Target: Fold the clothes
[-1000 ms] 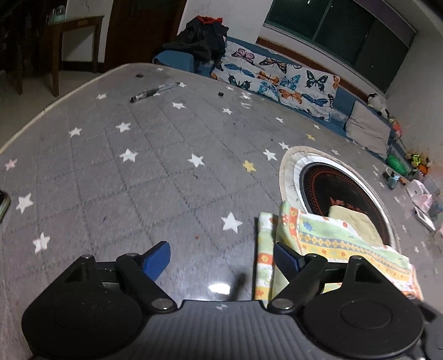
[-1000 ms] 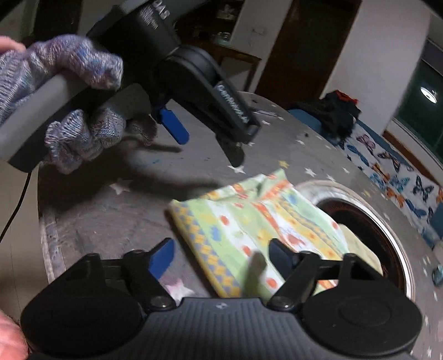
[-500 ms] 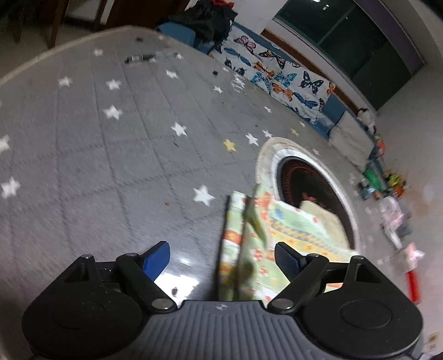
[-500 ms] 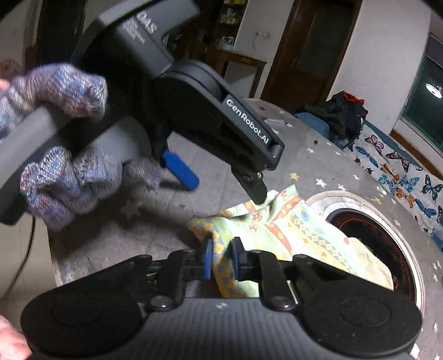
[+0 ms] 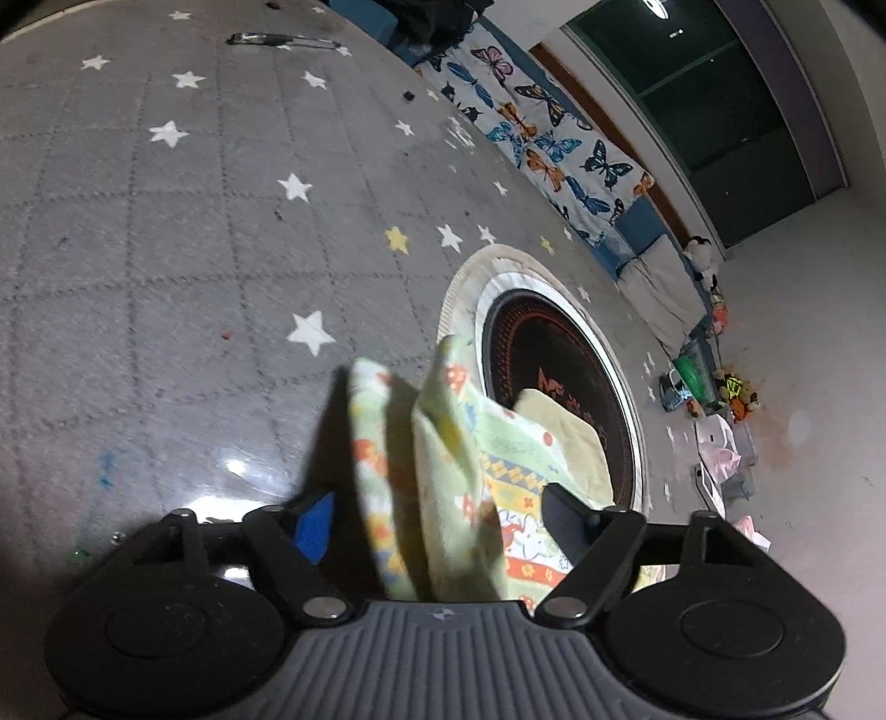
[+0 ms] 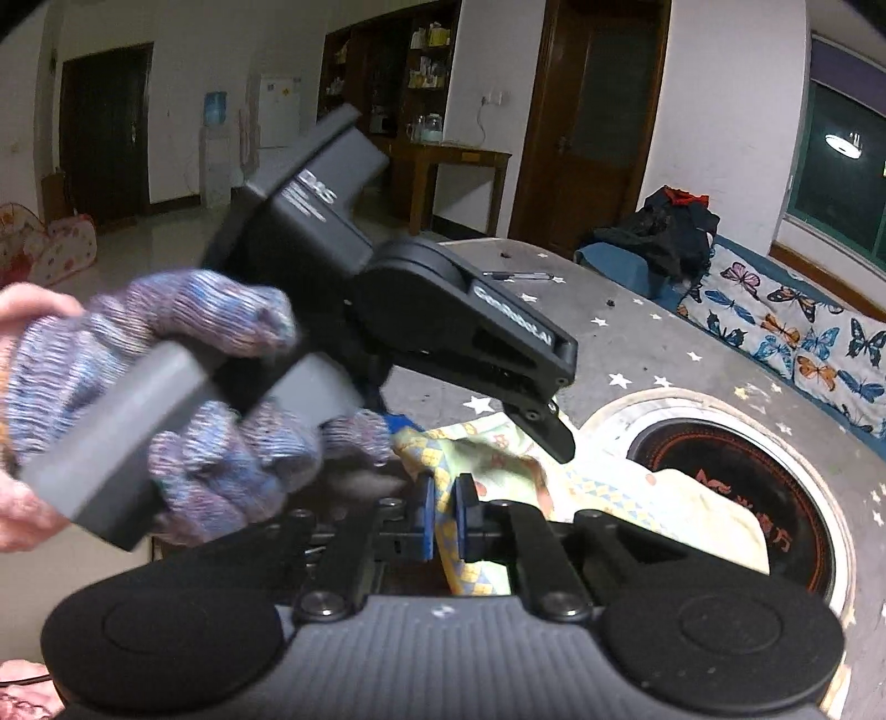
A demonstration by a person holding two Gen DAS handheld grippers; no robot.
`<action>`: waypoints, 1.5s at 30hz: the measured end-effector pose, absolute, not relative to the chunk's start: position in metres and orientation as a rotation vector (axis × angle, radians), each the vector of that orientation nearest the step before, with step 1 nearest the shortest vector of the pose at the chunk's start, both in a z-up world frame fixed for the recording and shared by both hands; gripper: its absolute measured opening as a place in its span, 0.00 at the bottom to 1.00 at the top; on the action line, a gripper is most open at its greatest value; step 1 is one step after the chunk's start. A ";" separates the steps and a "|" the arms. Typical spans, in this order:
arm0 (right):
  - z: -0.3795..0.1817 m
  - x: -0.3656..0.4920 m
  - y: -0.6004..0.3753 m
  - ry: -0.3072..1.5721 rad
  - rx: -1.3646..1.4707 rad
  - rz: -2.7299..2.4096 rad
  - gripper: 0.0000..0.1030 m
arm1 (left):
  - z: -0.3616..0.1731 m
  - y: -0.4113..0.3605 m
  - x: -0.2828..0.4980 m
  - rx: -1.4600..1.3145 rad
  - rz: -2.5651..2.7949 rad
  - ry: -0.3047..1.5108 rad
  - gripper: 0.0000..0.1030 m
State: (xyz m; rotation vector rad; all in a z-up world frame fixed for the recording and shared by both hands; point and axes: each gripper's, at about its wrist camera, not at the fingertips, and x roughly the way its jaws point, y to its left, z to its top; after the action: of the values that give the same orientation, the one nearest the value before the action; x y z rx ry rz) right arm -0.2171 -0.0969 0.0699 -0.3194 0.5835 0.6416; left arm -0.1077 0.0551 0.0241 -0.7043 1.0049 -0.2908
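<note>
A light green patterned cloth (image 5: 443,459) lies folded on the grey star-print table, partly over the round black hotplate (image 5: 554,360). Its near corner is lifted and stands between the open jaws of my left gripper (image 5: 437,523); the blue pads do not touch it. In the right wrist view my right gripper (image 6: 443,518) is shut on the cloth's near edge (image 6: 487,459). The left gripper's body (image 6: 421,327), held by a gloved hand (image 6: 166,382), hangs just above the cloth there.
A pen (image 5: 277,40) lies at the table's far edge. A butterfly-print sofa cushion (image 5: 542,122) runs behind the table with dark clothes (image 6: 664,232) piled on it. Toys and boxes (image 5: 714,410) lie on the floor at right.
My right gripper closed on the cloth's near edge and lifted it. My left gripper moved right and down, so the raised cloth corner now stands between its open jaws.
</note>
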 end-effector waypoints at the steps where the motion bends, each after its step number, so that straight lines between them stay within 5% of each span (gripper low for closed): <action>1: 0.070 -0.220 -0.098 0.585 -0.313 0.650 0.07 | 0.022 0.055 -0.108 -0.712 -0.294 1.013 0.56; 4: 0.069 -0.225 -0.100 0.586 -0.309 0.662 0.07 | 0.013 0.057 -0.107 -0.736 -0.296 1.040 0.25; 7: 0.066 -0.223 -0.108 0.608 -0.274 0.663 0.13 | 0.008 0.059 -0.108 -0.747 -0.289 1.047 0.14; 16: 0.064 -0.209 -0.174 0.640 -0.165 0.450 0.38 | 0.011 0.055 -0.111 -0.689 -0.291 1.035 0.12; 33: 0.021 -0.167 -0.348 0.736 0.170 0.002 0.49 | 0.016 0.046 -0.109 -0.612 -0.285 1.029 0.13; 41: 0.021 -0.164 -0.332 0.730 0.158 0.072 0.46 | 0.018 0.042 -0.109 -0.577 -0.282 1.023 0.13; 43: 0.021 -0.162 -0.324 0.728 0.144 0.079 0.20 | 0.018 0.042 -0.109 -0.575 -0.280 1.022 0.13; 45: 0.022 -0.164 -0.321 0.722 0.163 0.089 0.13 | 0.019 0.040 -0.109 -0.562 -0.277 1.021 0.13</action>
State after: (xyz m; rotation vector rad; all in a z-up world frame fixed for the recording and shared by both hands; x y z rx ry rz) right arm -0.1640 -0.3207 0.0225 0.1634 0.7225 0.0886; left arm -0.1093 0.0403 0.0188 -0.5621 1.0215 -0.2768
